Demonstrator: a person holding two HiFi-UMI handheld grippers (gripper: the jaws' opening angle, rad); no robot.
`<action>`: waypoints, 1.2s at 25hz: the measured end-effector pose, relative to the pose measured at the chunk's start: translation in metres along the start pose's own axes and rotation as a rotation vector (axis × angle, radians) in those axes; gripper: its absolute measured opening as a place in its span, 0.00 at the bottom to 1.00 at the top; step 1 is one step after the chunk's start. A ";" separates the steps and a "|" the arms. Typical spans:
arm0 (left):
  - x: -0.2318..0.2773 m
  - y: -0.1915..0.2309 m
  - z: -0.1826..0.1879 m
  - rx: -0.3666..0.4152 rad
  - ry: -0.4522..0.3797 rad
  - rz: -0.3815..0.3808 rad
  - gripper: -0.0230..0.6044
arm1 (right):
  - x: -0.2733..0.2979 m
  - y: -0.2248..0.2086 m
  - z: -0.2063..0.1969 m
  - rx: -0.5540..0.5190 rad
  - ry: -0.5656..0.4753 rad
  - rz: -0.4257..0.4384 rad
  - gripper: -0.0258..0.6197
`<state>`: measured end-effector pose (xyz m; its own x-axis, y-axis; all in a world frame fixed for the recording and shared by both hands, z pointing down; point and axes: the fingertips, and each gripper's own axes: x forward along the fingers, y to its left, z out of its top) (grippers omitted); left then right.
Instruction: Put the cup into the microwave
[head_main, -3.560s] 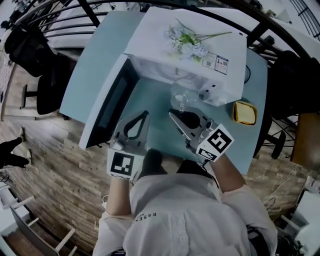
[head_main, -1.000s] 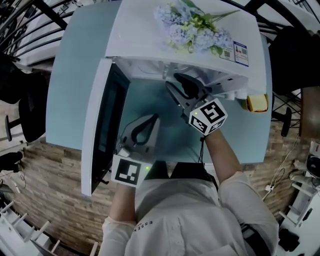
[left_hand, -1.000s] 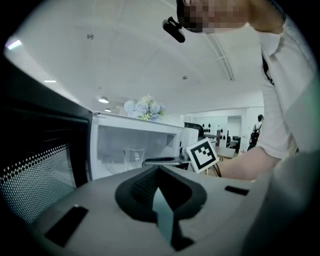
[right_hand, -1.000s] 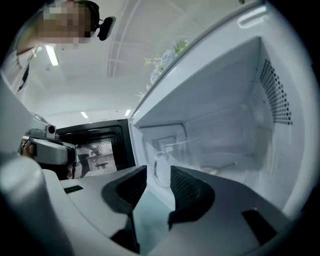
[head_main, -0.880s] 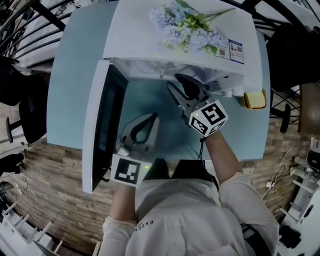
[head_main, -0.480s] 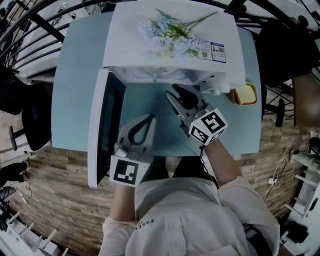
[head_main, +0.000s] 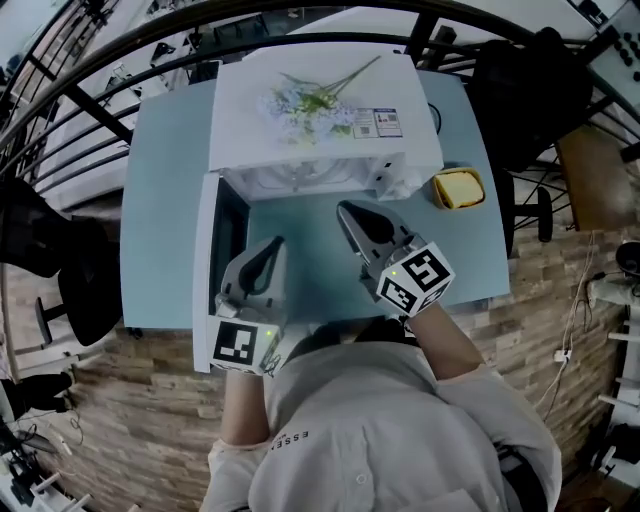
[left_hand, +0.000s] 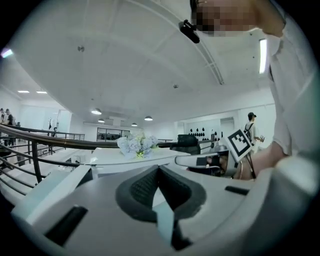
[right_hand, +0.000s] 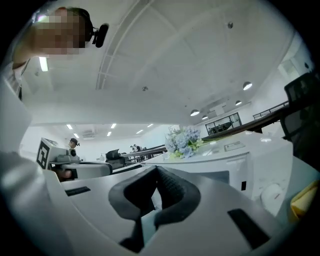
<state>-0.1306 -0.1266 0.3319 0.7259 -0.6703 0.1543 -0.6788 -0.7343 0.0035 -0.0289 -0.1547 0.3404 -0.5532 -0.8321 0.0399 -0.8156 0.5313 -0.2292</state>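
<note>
The white microwave (head_main: 320, 110) stands at the back of the pale blue table (head_main: 165, 200) with its door (head_main: 207, 270) swung open to the left. Its cavity (head_main: 300, 178) shows only as a pale strip, and I cannot make out the cup in it. My right gripper (head_main: 348, 210) hovers in front of the opening; its jaws have just closed with nothing between them. My left gripper (head_main: 268, 245) is beside the open door, shut and empty. In the gripper views both grippers (left_hand: 159, 167) (right_hand: 156, 171) point level, above the microwave's top.
Artificial flowers (head_main: 310, 98) lie on the microwave's top. A yellow object (head_main: 458, 188) sits on the table to the microwave's right. Black railings and chairs ring the table, with brick-patterned floor below its front edge.
The right gripper has pulled back from the microwave's mouth and closed. Both grippers have risen and come nearer to me. The door stays open.
</note>
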 end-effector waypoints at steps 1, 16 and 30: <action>-0.001 0.002 0.002 0.017 -0.013 -0.005 0.04 | -0.005 0.002 0.006 -0.002 -0.013 0.002 0.07; 0.003 0.015 0.034 0.077 -0.064 -0.033 0.04 | -0.045 0.018 0.050 -0.184 -0.091 -0.074 0.06; 0.002 0.020 0.033 0.097 -0.048 -0.044 0.04 | -0.037 0.026 0.050 -0.212 -0.097 -0.078 0.06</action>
<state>-0.1393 -0.1458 0.2996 0.7610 -0.6395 0.1091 -0.6335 -0.7688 -0.0870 -0.0211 -0.1186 0.2845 -0.4763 -0.8781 -0.0459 -0.8784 0.4775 -0.0197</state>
